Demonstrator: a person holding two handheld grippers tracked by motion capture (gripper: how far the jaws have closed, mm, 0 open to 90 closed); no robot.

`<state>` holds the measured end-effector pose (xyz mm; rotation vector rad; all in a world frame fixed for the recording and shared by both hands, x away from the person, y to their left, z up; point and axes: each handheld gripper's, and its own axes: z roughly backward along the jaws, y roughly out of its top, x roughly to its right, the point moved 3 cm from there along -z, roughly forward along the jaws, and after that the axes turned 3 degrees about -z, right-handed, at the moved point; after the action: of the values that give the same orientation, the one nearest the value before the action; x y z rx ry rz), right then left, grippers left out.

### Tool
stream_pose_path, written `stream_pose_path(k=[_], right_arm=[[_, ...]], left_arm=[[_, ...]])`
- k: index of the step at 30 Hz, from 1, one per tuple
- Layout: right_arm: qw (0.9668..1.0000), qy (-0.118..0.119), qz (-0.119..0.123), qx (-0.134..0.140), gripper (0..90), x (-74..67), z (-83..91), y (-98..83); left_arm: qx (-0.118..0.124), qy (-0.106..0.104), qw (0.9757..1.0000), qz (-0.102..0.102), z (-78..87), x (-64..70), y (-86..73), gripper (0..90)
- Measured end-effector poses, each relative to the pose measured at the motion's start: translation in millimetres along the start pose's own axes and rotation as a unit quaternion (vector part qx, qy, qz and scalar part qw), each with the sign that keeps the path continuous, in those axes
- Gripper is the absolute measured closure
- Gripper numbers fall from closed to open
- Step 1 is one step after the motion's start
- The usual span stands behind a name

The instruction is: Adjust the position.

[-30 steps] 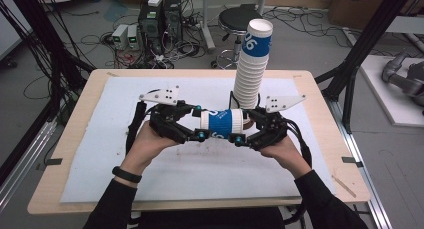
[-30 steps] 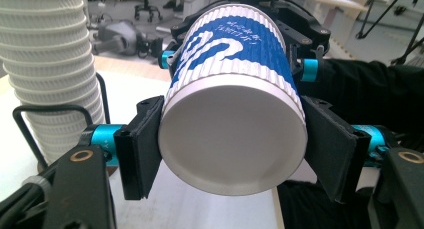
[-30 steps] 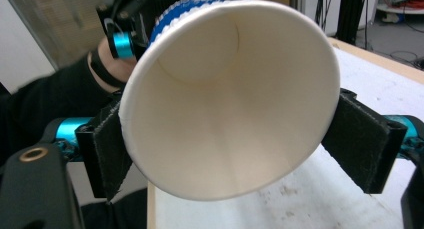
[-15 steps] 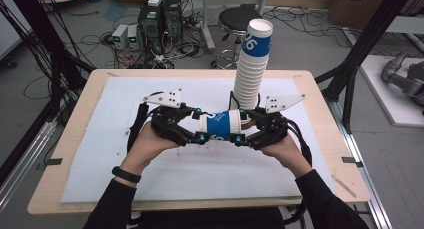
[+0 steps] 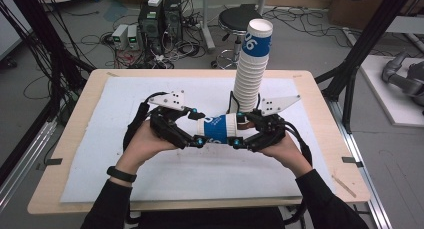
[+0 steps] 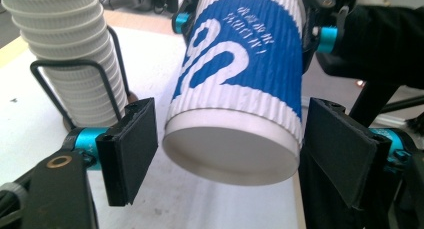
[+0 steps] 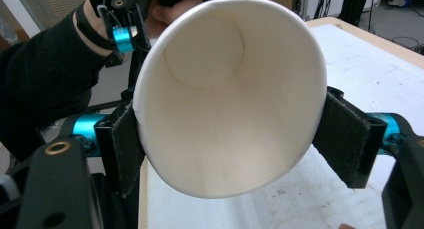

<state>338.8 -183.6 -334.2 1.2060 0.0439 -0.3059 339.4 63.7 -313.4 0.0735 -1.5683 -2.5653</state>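
Observation:
A blue-and-white ribbed paper cup (image 5: pixel 220 129) lies level in the air between my two grippers, above the white mat. My right gripper (image 5: pixel 237 130) is shut on its mouth end; in the right gripper view both pads (image 7: pixel 345 139) press the rim of the cup (image 7: pixel 225 99) after just closing. My left gripper (image 5: pixel 196 126) has just been opening. In the left gripper view its pads (image 6: pixel 130 149) stand slightly off the base of the cup (image 6: pixel 240 89), which sits between them. A tall stack of cups (image 5: pixel 252 64) stands right behind.
The stack of cups (image 6: pixel 70 54) sits in a black wire holder (image 6: pixel 75 64) at the back middle of the mat (image 5: pixel 150 189). The mat covers a wooden table (image 5: pixel 325 189). A stool (image 5: pixel 240 21), computers and cables lie on the floor beyond.
The right jaws have closed onto the cup's rim, and the left jaws have spread off its base. Both hands stay where they were.

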Motion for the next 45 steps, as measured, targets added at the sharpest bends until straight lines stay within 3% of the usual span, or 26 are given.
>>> stream_pose_path(k=[5,10,14,16,20,26,29,33,39,45], right_arm=[[0.9996,0.001,0.014,-0.023,22.0,-2.3,-2.2,-0.2],[0.9981,-0.002,0.028,-0.055,22.0,-4.6,-6.0,-1.8],[0.9970,0.006,0.030,-0.072,22.0,-5.9,-7.8,-3.7],[0.9970,0.010,0.032,-0.070,22.0,-5.7,-8.1,-3.7],[0.9970,0.008,0.035,-0.068,21.7,-5.8,-7.6,-3.0],[0.9989,0.002,0.026,-0.040,17.7,-5.7,-4.6,0.9],[0.9999,0.004,0.015,-0.006,17.2,-5.6,-0.4,4.3],[0.9993,0.006,-0.010,0.034,14.2,-5.0,4.1,8.3],[0.9974,0.014,-0.034,0.062,14.2,-3.4,8.4,10.3],[0.9932,0.036,-0.059,0.094,14.2,-2.7,7.7,11.9]], left_arm=[[-0.040,-0.014,0.9990,-0.013,-5.1,6.0,0.4,21.6],[-0.090,-0.025,0.9955,-0.015,-16.5,8.3,-5.5,21.5],[-0.108,-0.031,0.9935,-0.019,-21.6,10.3,-7.5,24.2],[-0.108,-0.034,0.9934,-0.020,-21.0,9.2,-8.2,29.3],[-0.105,-0.036,0.9936,-0.023,-20.4,8.4,-8.1,30.0],[-0.072,-0.039,0.9963,-0.028,-17.5,5.0,-5.1,29.9],[-0.037,-0.036,0.9983,-0.028,-12.4,4.1,-1.5,30.0],[0.006,-0.032,0.9991,-0.028,-5.9,2.6,0.5,30.1],[0.068,-0.024,0.9972,-0.017,2.1,0.4,2.9,30.2],[0.084,-0.029,0.9960,-0.014,-1.0,0.7,3.4,30.1]])
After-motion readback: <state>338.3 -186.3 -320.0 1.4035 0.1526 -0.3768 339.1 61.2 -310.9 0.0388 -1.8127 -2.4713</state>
